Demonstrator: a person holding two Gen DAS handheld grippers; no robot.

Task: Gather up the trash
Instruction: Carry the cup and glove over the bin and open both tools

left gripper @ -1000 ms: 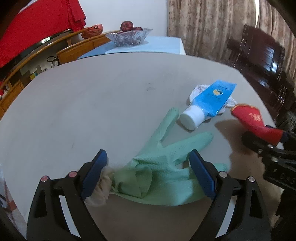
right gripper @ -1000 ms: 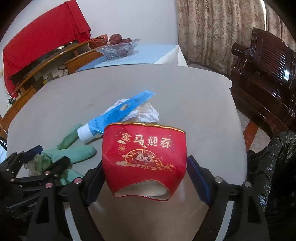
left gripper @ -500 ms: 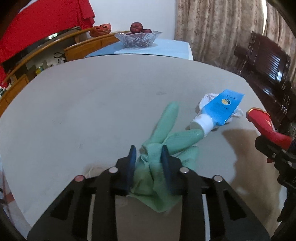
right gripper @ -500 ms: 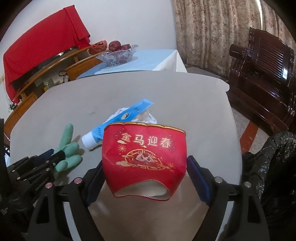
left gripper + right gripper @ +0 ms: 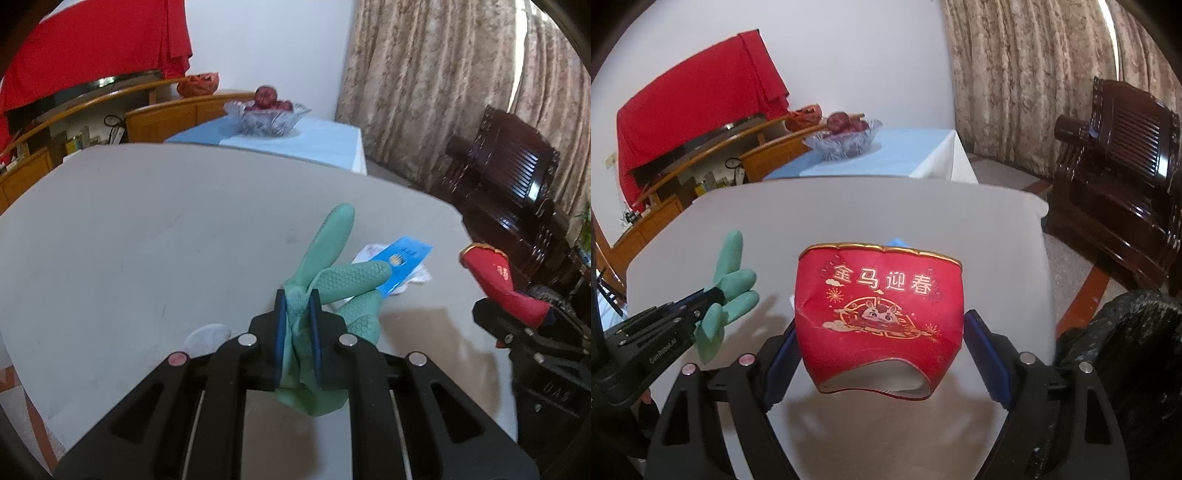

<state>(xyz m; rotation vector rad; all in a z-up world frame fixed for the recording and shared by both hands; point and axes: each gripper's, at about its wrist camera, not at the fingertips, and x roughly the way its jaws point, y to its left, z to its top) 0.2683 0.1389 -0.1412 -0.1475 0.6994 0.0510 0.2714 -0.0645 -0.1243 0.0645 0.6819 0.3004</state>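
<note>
Green rubber glove (image 5: 334,273) was flat on the grey table (image 5: 147,240) a second ago; now the left gripper (image 5: 297,332) is closing on its cuff, lifted above the table. Right gripper (image 5: 882,343) holds the red paper cup (image 5: 879,314). Both seem ready for disposal.

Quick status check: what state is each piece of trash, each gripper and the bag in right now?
Green glove: pinched, off the table.
Left gripper: jaws closing on the glove.
Red paper cup: crumpled, held, lifted.
Right gripper: clamped on the cup.
Blue tube: lying on the table.
Black bag: at the table's edge.
</note>
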